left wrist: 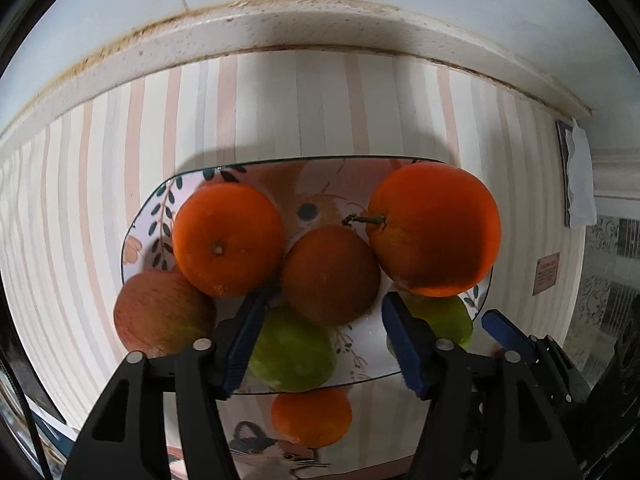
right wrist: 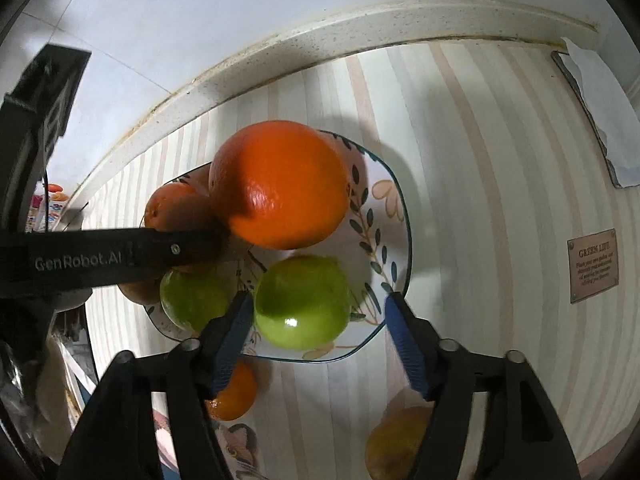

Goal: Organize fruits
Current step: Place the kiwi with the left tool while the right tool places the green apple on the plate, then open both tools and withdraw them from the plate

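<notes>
A flowered plate (left wrist: pixel 140 240) (right wrist: pixel 400 236) holds a large orange (left wrist: pixel 434 230) (right wrist: pixel 280 184), a second orange (left wrist: pixel 228 240), a darker orange (left wrist: pixel 330 276), a red-green apple (left wrist: pixel 164 312) and two green apples (left wrist: pixel 292 348) (right wrist: pixel 302 302). My left gripper (left wrist: pixel 328 296) points down over the plate, open, its blue pads either side of the darker orange. My right gripper (right wrist: pixel 318 300) is open around one green apple, with a gap at the right pad. The left gripper's black body (right wrist: pixel 120 256) crosses the right wrist view.
A small orange (left wrist: pixel 312 416) (right wrist: pixel 232 396) lies on the striped cloth (left wrist: pixel 280 112) just off the plate's near edge. A yellowish fruit (right wrist: pixel 400 444) lies near the right gripper's right finger. A raised stone ledge (left wrist: pixel 320 28) runs behind; a label (right wrist: pixel 592 266) sits at right.
</notes>
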{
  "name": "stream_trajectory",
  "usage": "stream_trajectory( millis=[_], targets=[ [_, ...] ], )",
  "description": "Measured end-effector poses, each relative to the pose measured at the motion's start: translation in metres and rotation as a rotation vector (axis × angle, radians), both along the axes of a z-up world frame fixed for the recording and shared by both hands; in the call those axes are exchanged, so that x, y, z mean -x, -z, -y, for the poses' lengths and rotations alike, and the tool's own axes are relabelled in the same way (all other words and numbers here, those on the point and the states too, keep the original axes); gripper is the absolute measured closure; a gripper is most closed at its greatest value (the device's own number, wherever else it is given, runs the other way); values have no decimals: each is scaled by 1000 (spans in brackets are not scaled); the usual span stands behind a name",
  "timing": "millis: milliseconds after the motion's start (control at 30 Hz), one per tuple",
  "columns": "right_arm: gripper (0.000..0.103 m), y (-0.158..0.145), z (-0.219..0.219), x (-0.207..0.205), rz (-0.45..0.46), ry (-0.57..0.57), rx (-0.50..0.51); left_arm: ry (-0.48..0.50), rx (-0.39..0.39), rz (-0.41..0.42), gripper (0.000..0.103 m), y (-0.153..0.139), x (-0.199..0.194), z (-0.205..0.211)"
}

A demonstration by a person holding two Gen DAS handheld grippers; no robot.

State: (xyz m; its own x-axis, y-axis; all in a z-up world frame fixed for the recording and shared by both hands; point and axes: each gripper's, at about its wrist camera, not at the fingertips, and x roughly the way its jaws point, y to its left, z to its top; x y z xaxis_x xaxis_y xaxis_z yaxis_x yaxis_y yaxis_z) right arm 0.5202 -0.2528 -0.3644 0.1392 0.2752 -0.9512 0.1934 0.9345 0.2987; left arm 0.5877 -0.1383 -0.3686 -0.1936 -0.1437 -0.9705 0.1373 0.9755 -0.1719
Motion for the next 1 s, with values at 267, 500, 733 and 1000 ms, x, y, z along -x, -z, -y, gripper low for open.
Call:
stream_trajectory(
  millis=[267,500,733,1000],
  targets=[
    [10,-7,-3,-2,-30,-26,50,-67,30,38,17,-14,8,-15],
    [9,-23,-10,7,-17,-87,167,-88,-41,179,17,-44,37,-39],
    [9,-54,-16,26,25,-122,222,-103,-99,299,17,-69,78,-63],
    [9,-86,-27,57,51,-132,204,-97,-102,319,17,-97,126,-80]
  ],
)
